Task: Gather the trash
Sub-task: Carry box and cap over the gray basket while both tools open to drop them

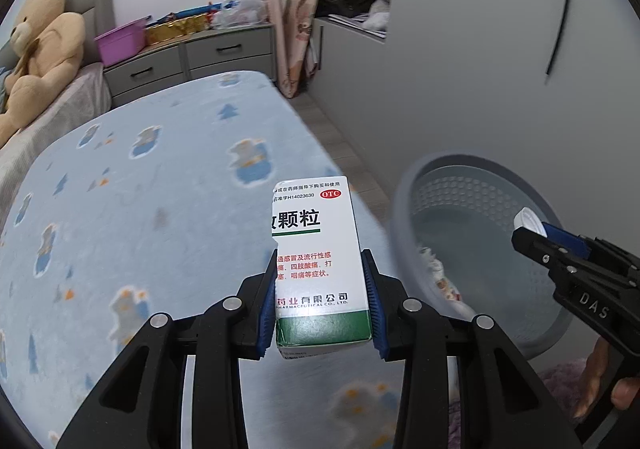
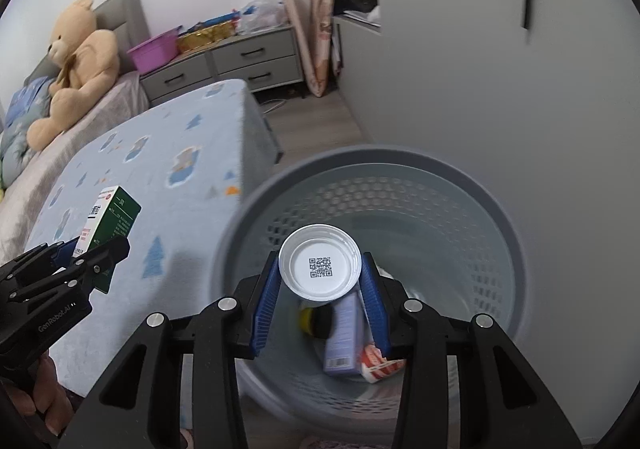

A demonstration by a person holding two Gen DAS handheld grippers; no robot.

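The left gripper (image 1: 322, 291) clamps a medicine box (image 1: 320, 261) above the bed (image 1: 140, 189); the right gripper (image 1: 528, 227) holds a white lid (image 1: 527, 220) over the grey basket (image 1: 404, 209).

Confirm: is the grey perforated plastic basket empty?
No: the grey perforated plastic basket already holds a pale lavender box and a red-and-white wrapper.

basket (image 2: 496, 209) on floor, right of bed (image 1: 160, 185) | lid (image 2: 320, 263) over basket — boxes inside | drawers (image 1: 224, 53) behind bed
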